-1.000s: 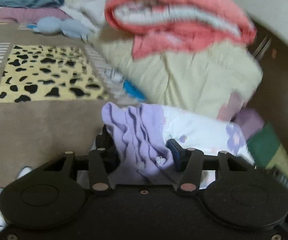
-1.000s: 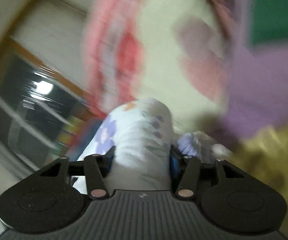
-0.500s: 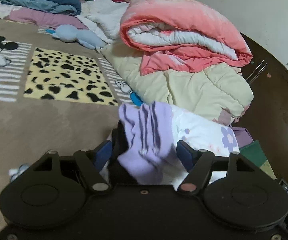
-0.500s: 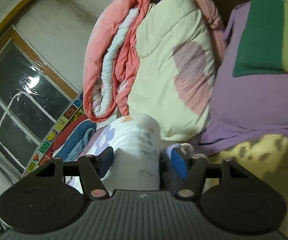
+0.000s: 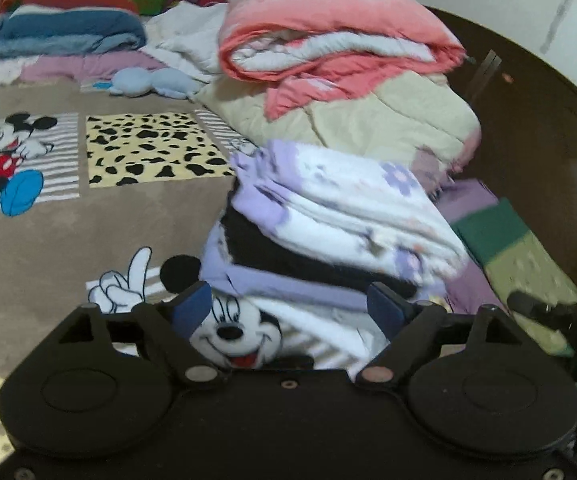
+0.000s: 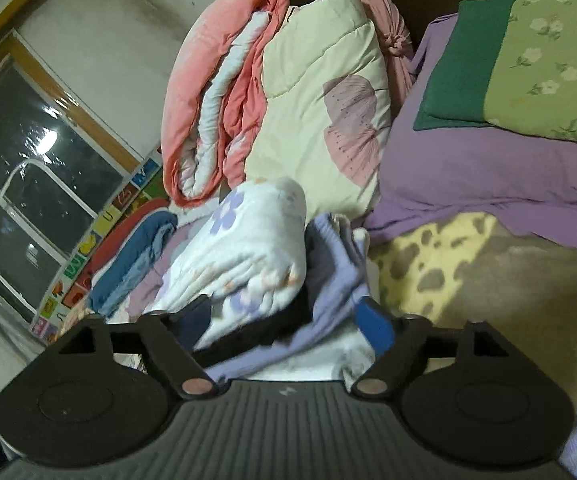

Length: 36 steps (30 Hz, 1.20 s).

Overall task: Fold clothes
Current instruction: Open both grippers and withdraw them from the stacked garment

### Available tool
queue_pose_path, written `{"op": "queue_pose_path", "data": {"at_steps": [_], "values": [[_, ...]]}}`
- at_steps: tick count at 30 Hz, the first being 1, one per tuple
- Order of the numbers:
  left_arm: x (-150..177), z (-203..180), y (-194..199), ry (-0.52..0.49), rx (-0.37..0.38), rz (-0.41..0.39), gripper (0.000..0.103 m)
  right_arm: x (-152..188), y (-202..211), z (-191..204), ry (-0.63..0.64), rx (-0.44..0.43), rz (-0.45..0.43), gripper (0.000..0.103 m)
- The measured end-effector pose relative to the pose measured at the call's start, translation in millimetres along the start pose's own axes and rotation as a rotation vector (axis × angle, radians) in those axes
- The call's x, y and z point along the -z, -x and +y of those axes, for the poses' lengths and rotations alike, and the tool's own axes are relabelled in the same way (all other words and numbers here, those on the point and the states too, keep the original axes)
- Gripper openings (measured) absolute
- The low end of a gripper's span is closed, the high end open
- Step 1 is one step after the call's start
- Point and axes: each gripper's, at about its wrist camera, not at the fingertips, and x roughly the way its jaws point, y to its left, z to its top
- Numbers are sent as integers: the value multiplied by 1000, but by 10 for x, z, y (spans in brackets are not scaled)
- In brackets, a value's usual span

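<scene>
Left tool [image 5: 288, 308] jaws opening, pads clear of cloth. Right tool [image 6: 284, 320] jaws opening too, floral garment [image 6: 248, 248] loose between them. Garment folded, lilac trim showing, lying centre frame on cartoon-print bed cover [image 5: 48, 232], just below cream quilt [image 5: 368, 120].

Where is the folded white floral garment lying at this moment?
In the left wrist view the folded floral garment lies on the brown cartoon blanket, just beyond the left gripper, in front of the cream quilt.
</scene>
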Motion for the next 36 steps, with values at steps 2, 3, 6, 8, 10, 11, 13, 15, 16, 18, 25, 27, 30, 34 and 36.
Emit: {"op": "queue_pose_path", "data": {"at_steps": [2,3,6,8,10,11,13,15,16,18,25,27,30,34,36], "values": [[79,-105,133,-39,-23,-9,95,50,165,95,21,14,11,93],[121,-180,211,-70,-40,-22,99,65,256,158,36,19,11,96],[207,-329,393,-117,-98,-62,103,87,532,367,93,35,2,103],[249,-403,500,-126,-123,-82,103,84,696,513,141,53,0,103],[269,-464,592,-134,-149,-95,103,95,839,650,194,82,2,103],[278,-500,642,-140,-167,-102,103,102,908,716,220,97,3,103],[312,-584,751,-163,-186,-116,103,118,1035,819,264,115,6,103],[359,-652,877,-184,-188,-139,103,143,1146,903,297,140,2,103],[385,-692,950,-191,-186,-146,103,156,1195,940,311,155,1,103],[413,-742,1041,-197,-194,-151,103,191,1300,1007,329,175,0,103],[489,-888,1313,-234,-243,-164,103,317,1564,1146,366,191,-8,103],[505,-909,1378,-234,-244,-166,103,337,1629,1175,371,187,-8,103],[543,-954,1480,-240,-245,-180,103,365,1719,1222,380,184,-11,103],[589,-1001,1601,-250,-245,-197,103,406,1823,1284,395,184,-16,103],[610,-1020,1660,-254,-245,-204,103,434,1875,1306,400,183,-15,103]]}}
